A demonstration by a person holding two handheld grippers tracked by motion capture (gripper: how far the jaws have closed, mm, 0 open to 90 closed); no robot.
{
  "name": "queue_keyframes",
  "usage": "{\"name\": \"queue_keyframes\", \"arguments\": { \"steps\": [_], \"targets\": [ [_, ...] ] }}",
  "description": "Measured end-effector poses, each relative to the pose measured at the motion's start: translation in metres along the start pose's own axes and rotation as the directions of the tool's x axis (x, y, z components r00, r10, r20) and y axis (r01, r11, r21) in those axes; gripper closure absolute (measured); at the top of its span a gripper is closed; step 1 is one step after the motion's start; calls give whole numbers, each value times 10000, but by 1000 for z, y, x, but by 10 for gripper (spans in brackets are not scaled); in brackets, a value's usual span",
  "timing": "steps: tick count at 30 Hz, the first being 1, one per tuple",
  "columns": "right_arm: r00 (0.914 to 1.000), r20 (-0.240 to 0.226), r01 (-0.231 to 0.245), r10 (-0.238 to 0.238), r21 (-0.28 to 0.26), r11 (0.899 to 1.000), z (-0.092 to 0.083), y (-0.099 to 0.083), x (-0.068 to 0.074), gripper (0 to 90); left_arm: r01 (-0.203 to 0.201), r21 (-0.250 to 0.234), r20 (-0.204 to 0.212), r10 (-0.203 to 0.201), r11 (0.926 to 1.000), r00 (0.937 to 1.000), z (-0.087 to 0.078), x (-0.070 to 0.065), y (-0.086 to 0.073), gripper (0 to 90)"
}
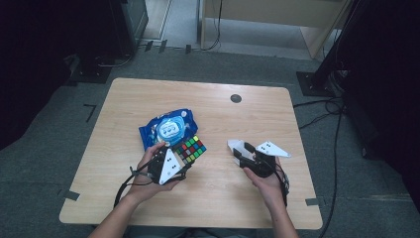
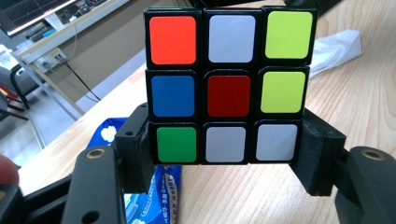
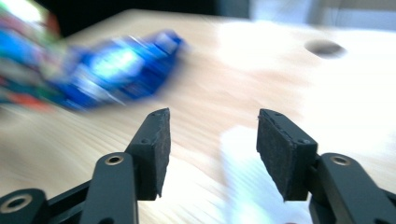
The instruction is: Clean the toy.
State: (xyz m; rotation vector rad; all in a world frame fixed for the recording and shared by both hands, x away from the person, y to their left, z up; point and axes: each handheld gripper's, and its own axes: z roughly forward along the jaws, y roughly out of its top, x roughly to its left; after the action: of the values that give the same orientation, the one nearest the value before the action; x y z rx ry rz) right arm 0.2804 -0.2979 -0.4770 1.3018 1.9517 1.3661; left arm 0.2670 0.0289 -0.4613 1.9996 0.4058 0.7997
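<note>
A scrambled colour cube [image 1: 190, 150] [image 2: 229, 84] is held just above the wooden table, with my left gripper [image 1: 182, 162] [image 2: 229, 149] shut on its lowest row, a pad pressing each side. Behind it lies a blue snack packet [image 1: 168, 128] [image 2: 161, 191] [image 3: 116, 70]. My right gripper [image 1: 243, 157] [image 3: 212, 140] hovers at the right of the table with its jaws apart and no pad touching anything. A crumpled white tissue [image 1: 236, 146] [image 2: 336, 44] lies on the table just in front of it, a white blur [image 3: 247, 186] below the jaws.
The wooden table [image 1: 223, 198] has a small dark round cap [image 1: 236, 98] [image 3: 324, 46] near its far edge. Cables and dark stands sit on the grey floor around the table. The right gripper view is smeared by motion.
</note>
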Motion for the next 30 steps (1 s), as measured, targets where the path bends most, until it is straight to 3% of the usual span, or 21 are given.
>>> {"name": "queue_keyframes", "arguments": {
  "steps": [2,5,7,10,13,16,21,23,25,28,30],
  "targets": [
    [9993,85,-377,374,362,9986,0,-6,-8,514,59,1,41,-59,10000,10000,-1,0,0,343],
    [9961,779,-494,425,887,9948,6,-14,-14,558,184,-16,89,-184,9998,9998,-2,-1,-2,343],
    [9871,1494,-788,573,1426,9866,13,-22,-18,567,120,50,70,-120,9999,9999,-2,-2,-2,343],
    [9741,1947,-1471,1147,1607,9760,17,-29,-20,545,147,22,58,-148,9999,9999,-2,-3,-2,343],
    [9684,1976,-1862,1520,1680,9681,21,-30,-16,557,183,-29,47,-183,9998,9998,-3,-3,-2,343],
    [9629,2249,-1943,1493,1938,9616,26,-33,-13,563,207,-22,58,-207,9998,9998,-3,-3,-2,343],
    [9574,2627,-1750,1201,1969,9647,26,-33,-10,646,279,-34,260,-278,9996,9993,-3,-4,-3,343],
    [9559,2818,-1427,830,1983,9697,26,-34,-8,708,314,-4,326,-314,9995,9990,-2,-4,-3,344],
    [9605,2701,-1223,678,1905,9740,26,-36,-8,784,352,12,365,-352,9994,9987,-1,-5,-4,343],
    [9657,2349,-1555,1102,1837,9706,25,-37,-9,875,424,55,447,-426,9991,9981,-1,-5,-4,343],
    [9642,2245,-1836,1409,1826,9659,24,-37,-12,889,437,80,457,-440,9990,9980,-1,-5,-4,343]
  ]
}}
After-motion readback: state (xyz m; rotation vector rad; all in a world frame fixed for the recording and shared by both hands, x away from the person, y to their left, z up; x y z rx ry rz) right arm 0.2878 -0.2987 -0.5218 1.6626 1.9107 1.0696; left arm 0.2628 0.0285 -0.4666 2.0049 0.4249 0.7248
